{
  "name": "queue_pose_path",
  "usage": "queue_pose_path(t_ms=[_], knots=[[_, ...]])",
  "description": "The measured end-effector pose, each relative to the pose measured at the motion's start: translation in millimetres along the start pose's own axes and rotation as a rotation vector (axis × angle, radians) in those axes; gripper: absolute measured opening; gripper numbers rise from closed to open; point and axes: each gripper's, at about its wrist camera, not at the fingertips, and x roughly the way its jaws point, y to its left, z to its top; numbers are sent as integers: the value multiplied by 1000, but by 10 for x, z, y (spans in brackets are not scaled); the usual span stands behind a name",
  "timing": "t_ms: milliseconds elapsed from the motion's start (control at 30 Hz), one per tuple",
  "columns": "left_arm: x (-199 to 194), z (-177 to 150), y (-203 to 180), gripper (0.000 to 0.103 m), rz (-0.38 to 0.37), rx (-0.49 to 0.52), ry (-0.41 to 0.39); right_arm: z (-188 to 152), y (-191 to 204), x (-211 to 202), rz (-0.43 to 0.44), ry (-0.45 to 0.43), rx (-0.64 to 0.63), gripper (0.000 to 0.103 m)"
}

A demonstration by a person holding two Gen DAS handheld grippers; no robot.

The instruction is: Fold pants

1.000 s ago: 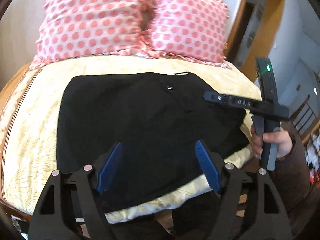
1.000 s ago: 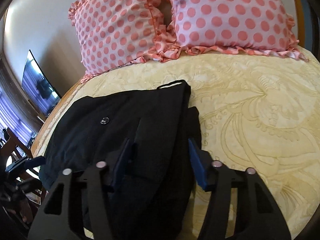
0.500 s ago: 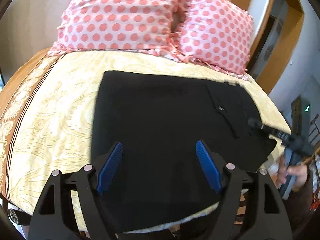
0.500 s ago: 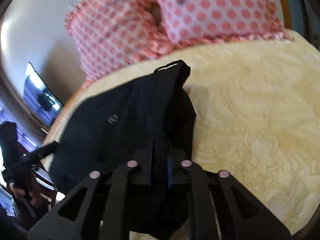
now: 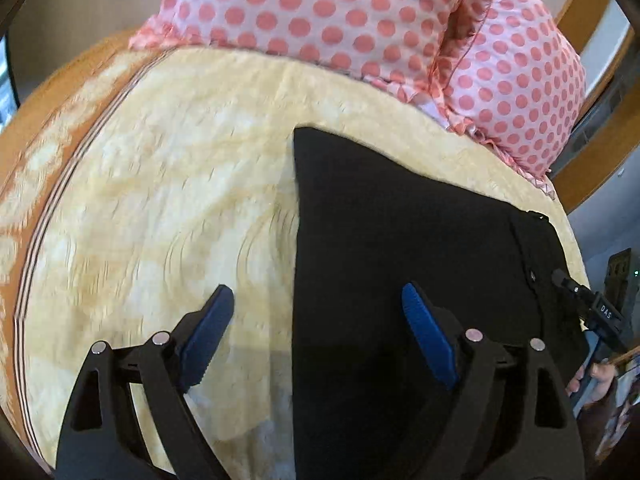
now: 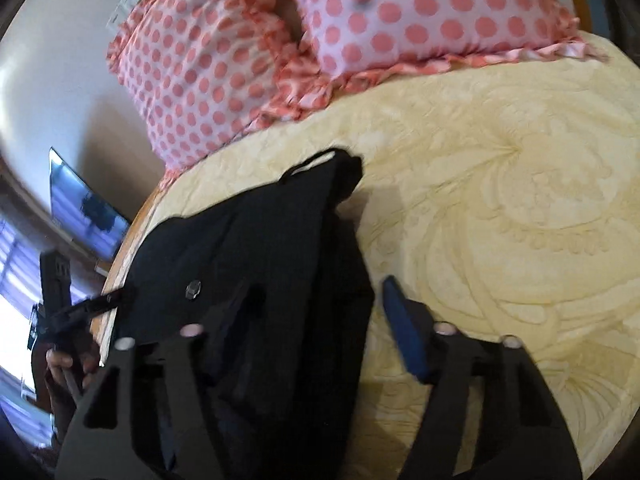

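Nearest in the left wrist view, the left gripper [image 5: 316,320] has its jaws spread wide and holds nothing; its blue pads [image 5: 428,344] straddle the left edge of the black pants [image 5: 400,240], one pad over the dark cloth, the other over the bare yellow bedspread [image 5: 160,200]. Whether either pad touches the fabric cannot be told. The pants lie flat on the bed as a broad dark panel with a straight edge running away from the camera toward a sharp far corner. At the right rim of this view the right gripper [image 5: 588,304] is seen from outside, a black bar lettered DAS at the far side of the pants, with the person's right hand [image 5: 596,376] below it. In the right wrist view, the right gripper [image 6: 320,312] also has its jaws wide apart and empty, one finger over the pants [image 6: 260,260] and the blue one over the bedspread [image 6: 500,200]. Here the cloth is bunched into lengthwise folds, with a small metal button [image 6: 193,290] showing and a belt loop [image 6: 306,162] at the far end. Beyond the pants, two pink polka-dot pillows [image 6: 400,20] rest against the head of the bed, and a dark screen [image 6: 84,208] hangs on the wall at left.
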Motion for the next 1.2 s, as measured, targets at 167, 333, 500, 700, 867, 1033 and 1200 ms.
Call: queue_pose_path(t_ms=[167, 333, 500, 700, 867, 1033, 1200], knots=[[131, 65, -193, 42, -51, 63, 30, -18, 35, 23, 103, 10, -27, 16], [-45, 176, -351, 10, -42, 127, -27, 198, 88, -55, 178, 3, 5, 12], [-13, 546, -499, 10, -12, 161, -110, 690, 270, -50, 153, -62, -56, 11], [592, 1086, -580, 11, 41, 132, -80, 1136, -15, 562, 33, -38, 16, 12], [804, 1045, -660, 16, 136, 195, -50, 1029, -103, 616, -139, -22, 21, 53], [270, 832, -652, 16, 94, 186, -152, 843, 78, -56, -10, -169, -14, 53], [2, 428, -773, 31, -60, 197, -155, 457, 387, -39, 38, -83, -104, 58]])
